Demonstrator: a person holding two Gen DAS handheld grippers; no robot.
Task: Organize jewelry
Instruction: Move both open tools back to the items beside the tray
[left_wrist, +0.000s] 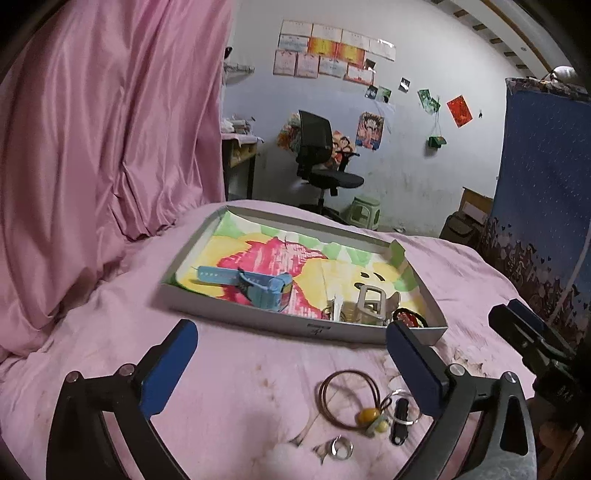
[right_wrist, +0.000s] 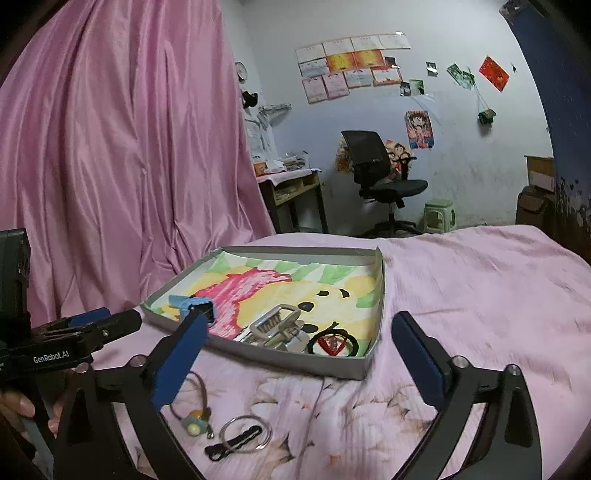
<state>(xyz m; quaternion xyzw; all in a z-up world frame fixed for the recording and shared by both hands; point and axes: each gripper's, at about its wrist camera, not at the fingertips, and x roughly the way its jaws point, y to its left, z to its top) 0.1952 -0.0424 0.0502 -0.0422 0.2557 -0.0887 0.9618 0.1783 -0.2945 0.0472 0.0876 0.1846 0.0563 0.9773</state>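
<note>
Between the wide-apart blue fingers of the left gripper (left_wrist: 291, 369), on the pink bedspread (left_wrist: 229, 384), lie a brown cord necklace (left_wrist: 349, 398), a silver ring (left_wrist: 340, 448) and a black clip (left_wrist: 399, 421), all just short of the grey tray (left_wrist: 295, 324). Inside that tray sits a blue watch (left_wrist: 255, 282). Beside it the right gripper (right_wrist: 299, 363), also spread open and empty, faces the tray; "GenRobot.AI" reads on the left tool's body.

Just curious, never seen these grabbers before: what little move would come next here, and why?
Probably lower the open left gripper onto the cord necklace lying on the bedspread right between its fingers. It is outside the tray, where the watch already lies.
</note>
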